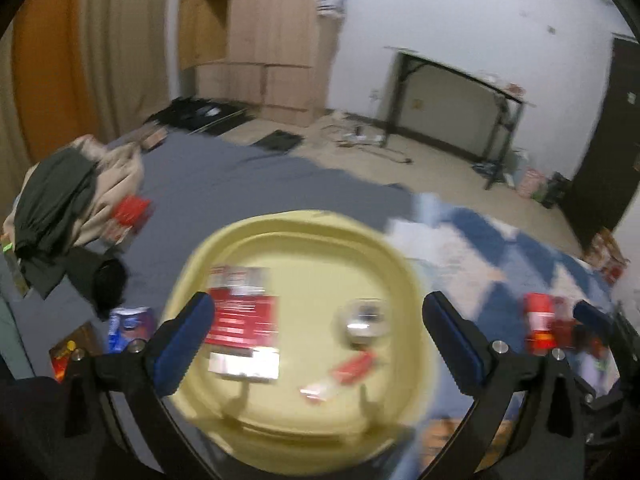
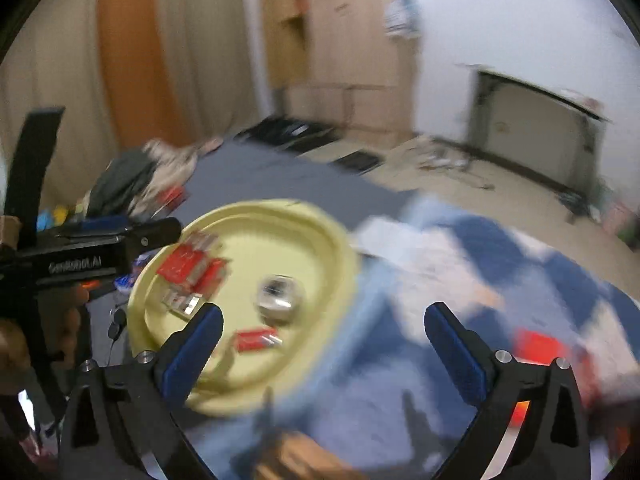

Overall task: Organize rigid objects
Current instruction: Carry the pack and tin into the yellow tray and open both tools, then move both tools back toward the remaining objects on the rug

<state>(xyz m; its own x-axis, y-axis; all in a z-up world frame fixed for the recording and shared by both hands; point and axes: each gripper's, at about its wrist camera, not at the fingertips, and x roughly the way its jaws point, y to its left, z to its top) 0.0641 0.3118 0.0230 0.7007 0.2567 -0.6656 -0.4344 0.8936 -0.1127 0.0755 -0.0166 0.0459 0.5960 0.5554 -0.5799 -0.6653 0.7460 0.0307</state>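
The left gripper (image 1: 316,320) is spread wide above the yellow tray (image 1: 408,288), holding nothing. The right gripper (image 2: 324,332) is also spread wide, beside the tray, empty.

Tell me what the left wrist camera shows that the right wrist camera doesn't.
Only the left wrist view shows the blue-and-purple packet on the grey sheet beside the tray, and the red-capped bottle on the patterned blanket. Only the right wrist view shows the left hand-held gripper from the side, reaching toward the tray. Both show the yellow tray holding a red-and-white box, a small clear jar and a small red packet, with both grippers open and empty.
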